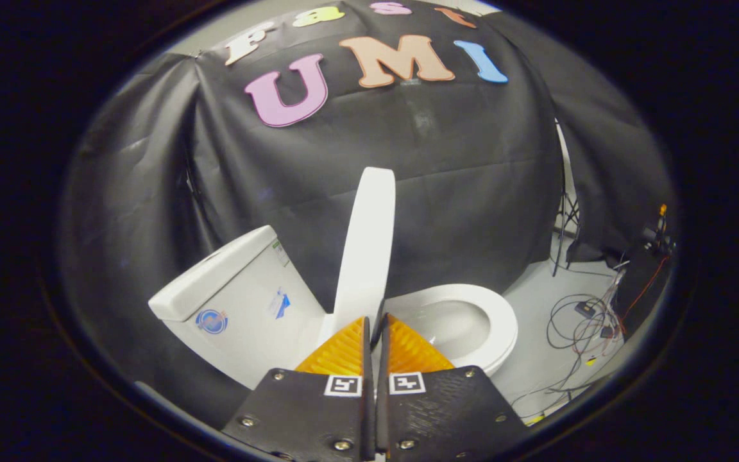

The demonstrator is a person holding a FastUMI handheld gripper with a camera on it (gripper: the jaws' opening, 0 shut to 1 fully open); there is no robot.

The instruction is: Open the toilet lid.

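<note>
lid (366,244) is up already, standing near vertical just ahead of the gripper (376,324), seen edge-on. tank (235,292) sits to its left, seat (482,321) and open bowl (450,327) to its right. looks like task is basically done from here, tho i can't tell if the lid leans back on the tank or is just balanced; gap between them is hidden by the angle.

gripper: fingers (344,350) closed together, only a thin slit between them, nothing pinched that i can see. tips sit right at the lid's lower part near the hinge end; contact or just in front, can't tell.

handling, my read: lid is rigid moulded plastic, thin slab, light-ish, glossy so prob slippery under the pads. pivots on the hinge only, so it wants an arc push, not a pull. no flex to speak of. risk is it dropping fwd and slamming on the seat if it isn't past vertical.

where to grab: free edge up top gives most leverage, pinch across the thickness or just nudge the face w/ closed tips. near the hinge = poor leverage, avoid.

cables (578,321) on the floor (536,372) far right, well apart, no issue.
</note>
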